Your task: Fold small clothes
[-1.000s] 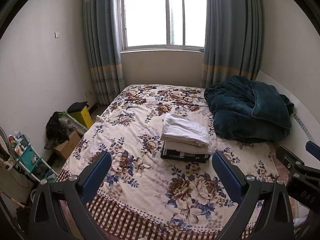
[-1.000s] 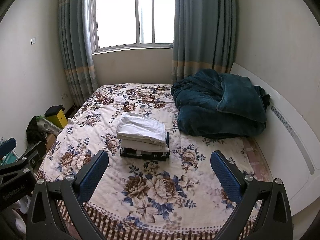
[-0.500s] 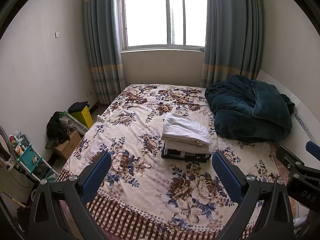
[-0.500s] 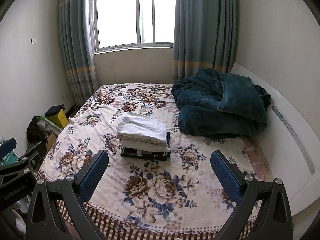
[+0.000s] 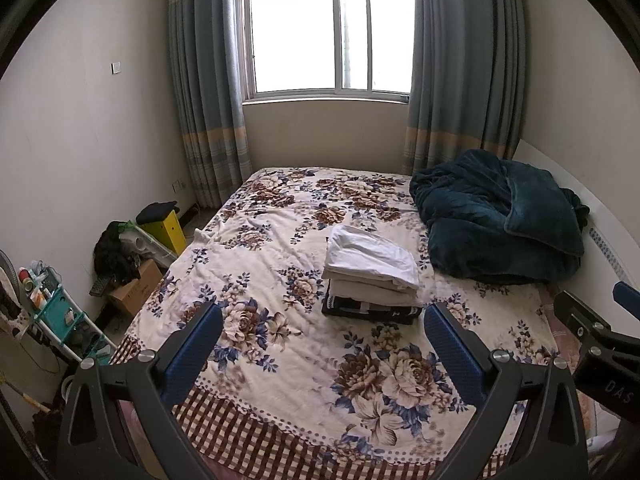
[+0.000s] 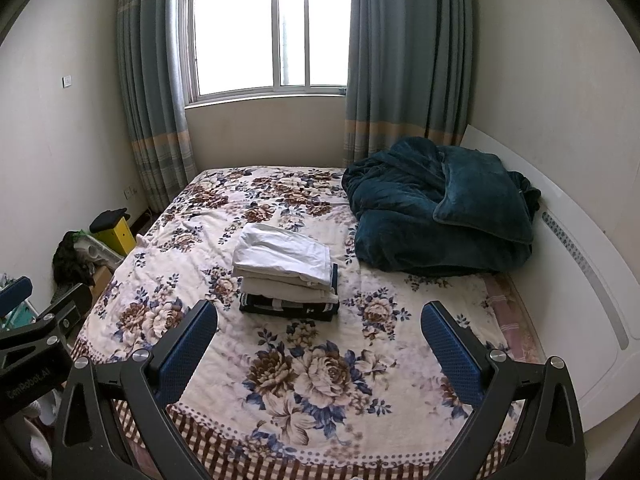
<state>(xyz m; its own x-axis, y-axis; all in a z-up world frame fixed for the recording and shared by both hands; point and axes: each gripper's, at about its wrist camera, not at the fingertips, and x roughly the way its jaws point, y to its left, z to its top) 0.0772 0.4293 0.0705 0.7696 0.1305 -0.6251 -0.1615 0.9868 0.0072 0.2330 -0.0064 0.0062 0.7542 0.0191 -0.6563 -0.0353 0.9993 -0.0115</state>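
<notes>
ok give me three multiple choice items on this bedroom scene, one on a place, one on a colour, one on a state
1. Where does the stack of folded clothes lie?
A. on the floral bedspread
B. on the floor
C. on the windowsill

2. What colour is the top garment of the stack?
A. yellow
B. white
C. red

3. How do the jaws of the left gripper and the right gripper stand?
A. both shut on cloth
B. one open, one shut
C. both open, holding nothing

Answers: 1 A, the stack rests mid-bed beside the dark teal plush blanket; 2 B, the top fold is white; 3 C, both pairs of blue pads stand wide apart with only bedspread between them.
</notes>
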